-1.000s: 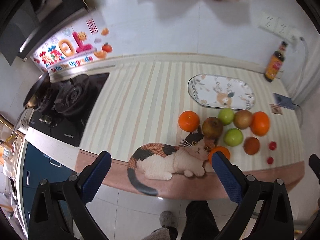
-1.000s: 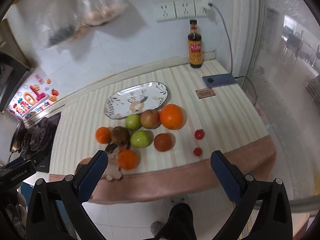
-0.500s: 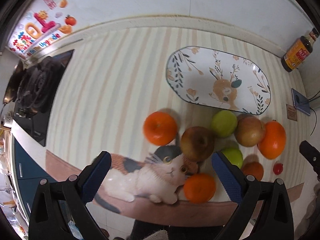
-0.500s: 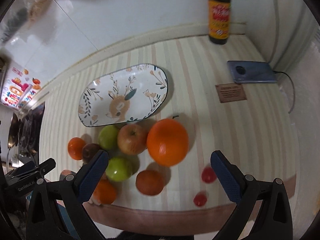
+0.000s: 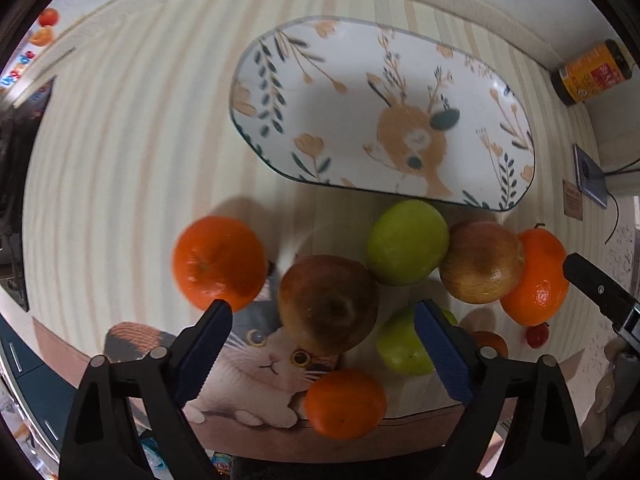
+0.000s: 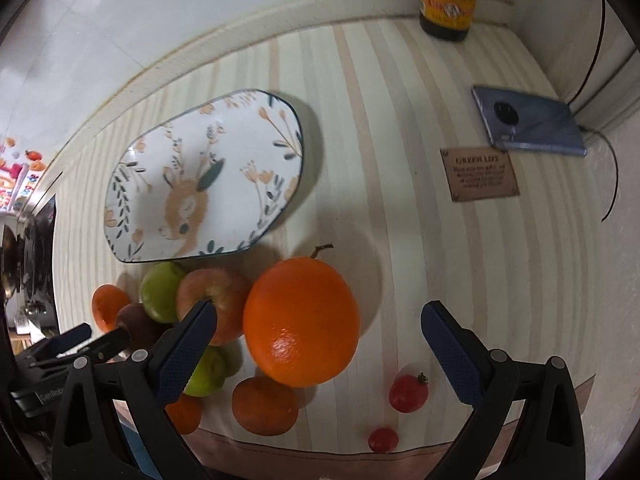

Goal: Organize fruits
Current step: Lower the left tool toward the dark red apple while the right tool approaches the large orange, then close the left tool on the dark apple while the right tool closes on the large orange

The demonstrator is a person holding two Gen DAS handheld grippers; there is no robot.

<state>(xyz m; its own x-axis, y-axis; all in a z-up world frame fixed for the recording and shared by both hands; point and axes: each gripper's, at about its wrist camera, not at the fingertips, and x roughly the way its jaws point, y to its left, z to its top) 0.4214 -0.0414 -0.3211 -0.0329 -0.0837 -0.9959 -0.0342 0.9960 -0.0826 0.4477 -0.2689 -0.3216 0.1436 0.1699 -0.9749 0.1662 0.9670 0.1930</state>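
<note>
Fruits: four oranges (image 5: 219, 262), two green apples (image 5: 407, 242).

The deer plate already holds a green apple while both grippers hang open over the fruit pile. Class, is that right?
Not quite. The deer plate holds nothing; the green apple lies on the striped mat just beside its rim, as the left wrist view shows. Both the left gripper and the right gripper do hang open over the fruit.

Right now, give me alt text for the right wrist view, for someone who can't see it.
The open right gripper hovers over a large orange in a cluster of apples and oranges on a striped counter. An empty deer-patterned plate lies behind; two small tomatoes sit at the front edge.
</note>
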